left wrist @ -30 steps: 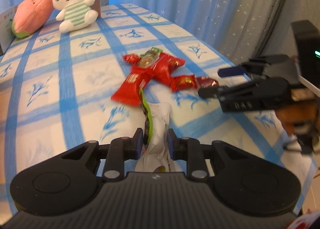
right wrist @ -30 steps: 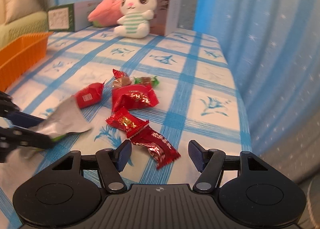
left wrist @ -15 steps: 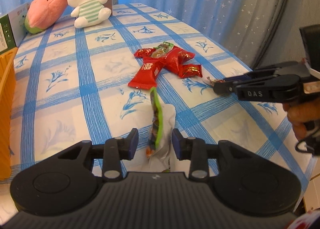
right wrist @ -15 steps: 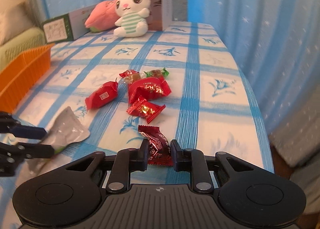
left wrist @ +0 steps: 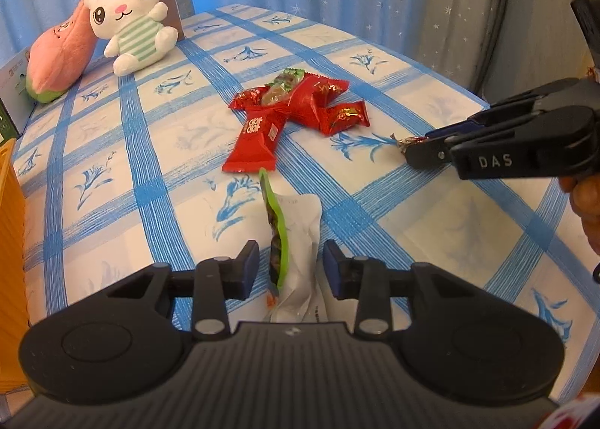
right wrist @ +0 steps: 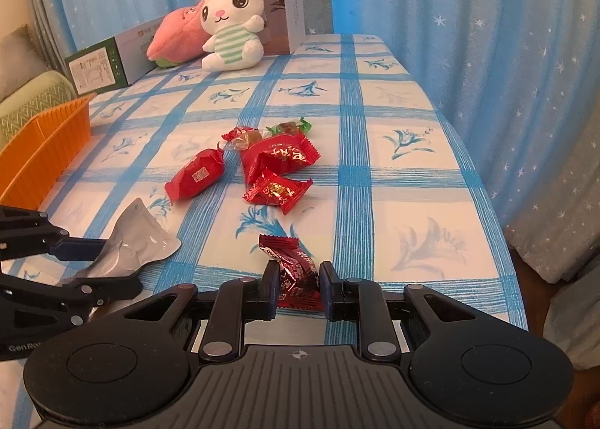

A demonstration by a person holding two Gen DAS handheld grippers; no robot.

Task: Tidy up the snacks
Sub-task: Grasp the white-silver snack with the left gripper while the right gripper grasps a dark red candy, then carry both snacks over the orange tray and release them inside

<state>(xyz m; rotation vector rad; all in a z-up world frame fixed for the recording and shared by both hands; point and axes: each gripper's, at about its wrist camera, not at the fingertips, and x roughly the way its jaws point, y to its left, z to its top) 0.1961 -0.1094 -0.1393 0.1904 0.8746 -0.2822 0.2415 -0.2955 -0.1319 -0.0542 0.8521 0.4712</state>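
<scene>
A silver and green snack packet [left wrist: 300, 226] stands on edge between the fingers of my left gripper [left wrist: 291, 267]. The jaws are closing on it and their pads touch its sides. In the right wrist view the same packet [right wrist: 131, 241] sticks out of the left gripper [right wrist: 112, 264] at the lower left. My right gripper [right wrist: 298, 286] is shut on a dark red wrapped candy [right wrist: 294, 267] near the table's front edge. Its fingers [left wrist: 423, 155] come in from the right with the candy's twisted end [left wrist: 405, 142] poking out. A pile of red snacks [right wrist: 277, 162] lies mid-table.
An orange basket [right wrist: 41, 155] stands at the table's left side. At the far end are a white plush rabbit [right wrist: 232, 24], a pink plush [right wrist: 176, 35] and two boxes [right wrist: 101, 65]. The checked tablecloth [right wrist: 412, 166] drops off at the right by blue curtains. A hand [left wrist: 585, 196] holds the right gripper.
My right gripper closed from open onto the dark red candy and drew it back from the pile. My left gripper's jaws widened a little around the packet, then narrowed again, and the wrist rolled.
</scene>
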